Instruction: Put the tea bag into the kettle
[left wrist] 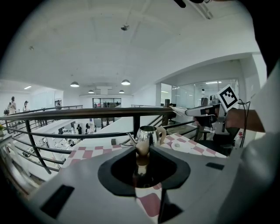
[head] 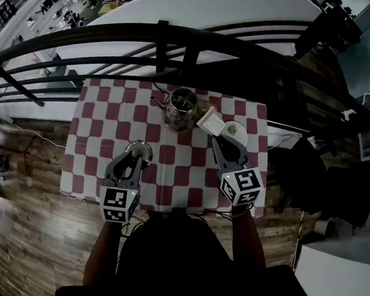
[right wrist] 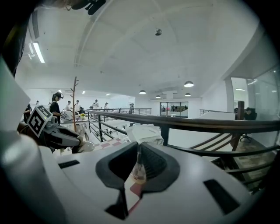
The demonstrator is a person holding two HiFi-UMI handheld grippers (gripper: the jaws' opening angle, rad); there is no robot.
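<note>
- My desk [head: 174, 171], under a red-and-white checked cloth, sits against a dark railing [head: 162, 33] at the edge of a mezzanine. A lower floor shows past it at 12 o'clock.
- The kettle [head: 181, 108] stands uncovered on the cloth at 12 o'clock from me, mouth up.
- My left tongs [head: 136, 157] pinch the kettle's lid [head: 144, 146] by its knob, off at about 8 o'clock from the kettle.
- My right tongs [head: 216, 133] are pressed together on the tea bag [head: 208, 118] — a flat white packet sticking out past the tips. It hangs at 4 o'clock from the kettle, near it but not over the mouth. A white plate [head: 236, 132] lies under that hand.
- What could go wrong, as I judge it:
  - I seem to hold the bag by one edge only, so a hurried swing could shake it loose onto the cloth.
  - The bag looks wide against the mouth. Brought in flat, it may catch the rim and hang outside.
  - If my tongs come in too low they could knock the kettle and tip it towards the railing.
  - The knob is a small hold — the lid could twist or drop if I tilt that hand.
</note>
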